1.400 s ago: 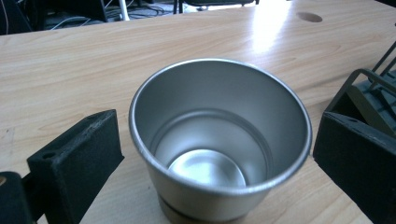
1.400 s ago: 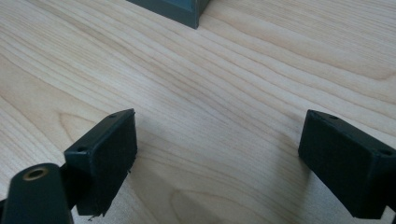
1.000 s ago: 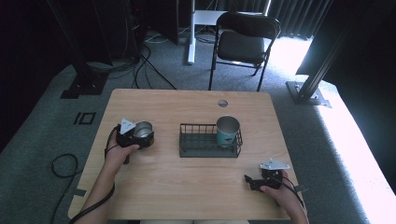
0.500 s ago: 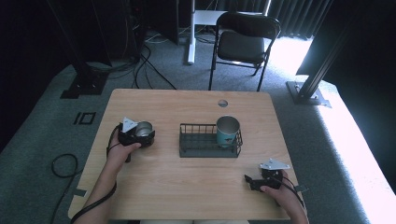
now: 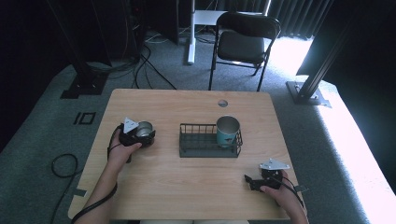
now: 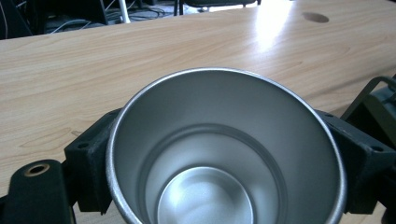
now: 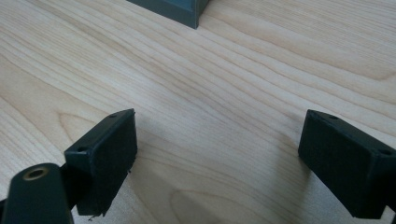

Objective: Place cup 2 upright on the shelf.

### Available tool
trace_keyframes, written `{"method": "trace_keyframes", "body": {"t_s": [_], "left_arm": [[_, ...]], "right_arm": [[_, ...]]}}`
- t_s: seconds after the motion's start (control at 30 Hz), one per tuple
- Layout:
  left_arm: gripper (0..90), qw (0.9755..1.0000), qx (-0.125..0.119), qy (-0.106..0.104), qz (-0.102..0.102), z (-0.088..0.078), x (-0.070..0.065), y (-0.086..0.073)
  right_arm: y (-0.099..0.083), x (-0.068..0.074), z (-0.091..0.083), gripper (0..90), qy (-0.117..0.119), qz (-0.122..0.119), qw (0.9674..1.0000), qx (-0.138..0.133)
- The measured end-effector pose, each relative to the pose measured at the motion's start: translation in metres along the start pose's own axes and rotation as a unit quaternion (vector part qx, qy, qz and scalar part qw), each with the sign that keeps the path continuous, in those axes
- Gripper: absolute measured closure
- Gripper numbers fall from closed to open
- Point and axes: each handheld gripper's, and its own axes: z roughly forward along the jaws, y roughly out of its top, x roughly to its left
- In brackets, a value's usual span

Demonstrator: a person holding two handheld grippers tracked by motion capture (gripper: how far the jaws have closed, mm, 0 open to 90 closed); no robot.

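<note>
Right now the left gripper (image 5: 142,136) holds a steel cup (image 5: 144,129) at the left part of the wooden table (image 5: 196,186), its two black jaws pressed against the cup's opposite sides. Seen from the left gripper view, the cup (image 6: 224,154) stands upright between the jaws with its mouth open toward the camera, bare metal inside and nothing in it, and the edge of the wire rack (image 6: 373,100) shows at the right. The dark wire rack (image 5: 210,141) sits near the middle of the table, well apart from the held cup, and a second cup (image 5: 227,131) with a teal outside stands upright in the rack's right end. The right gripper (image 5: 251,182) rests low over the table near the front right corner, held in the person's hand, its jaws spread wide with only bare wood between them. In the right gripper view a corner of the rack (image 7: 175,10) shows at the top.
</note>
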Motion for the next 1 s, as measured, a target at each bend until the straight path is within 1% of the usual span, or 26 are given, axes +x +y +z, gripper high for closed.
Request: {"method": "trace_keyframes", "body": {"t_s": [0.17,0.33,0.5,0.67,0.77,0.9,0.97,1.0], "left_arm": [[14.0,1.0,-0.005,0.0,0.0,-0.004,0.0,0.001],[14.1,0.9999,-0.004,-0.01,-0.001,-0.009,-0.001,0.005],[14.0,0.9999,-0.009,-0.014,-0.001,-0.014,-0.003,0.008],[14.0,0.9997,-0.007,-0.022,0.007,-0.021,-0.005,0.015],[14.1,0.9996,-0.01,-0.024,0.007,-0.025,-0.005,0.019],[14.1,0.9992,-0.02,-0.035,0.004,-0.029,-0.007,0.025],[14.1,0.999,-0.022,-0.036,0.013,-0.031,-0.009,0.029],[14.1,0.999,-0.023,-0.036,0.013,-0.032,-0.009,0.03]], "right_arm": [[0.0,0.0,0.0,11.2,0.0,0.0,1.0,0.0],[0.0,0.0,0.0,11.2,0.0,0.0,1.0,0.0],[0.0,0.0,0.0,11.2,0.0,0.0,1.0,0.0],[0.0,0.0,0.0,11.2,0.0,0.0,1.0,0.0],[0.0,0.0,0.0,11.2,0.0,0.0,1.0,0.0],[0.0,0.0,0.0,11.2,0.0,0.0,1.0,0.0],[0.0,0.0,0.0,11.2,0.0,0.0,1.0,0.0],[0.0,0.0,0.0,11.2,0.0,0.0,1.0,0.0]]}}
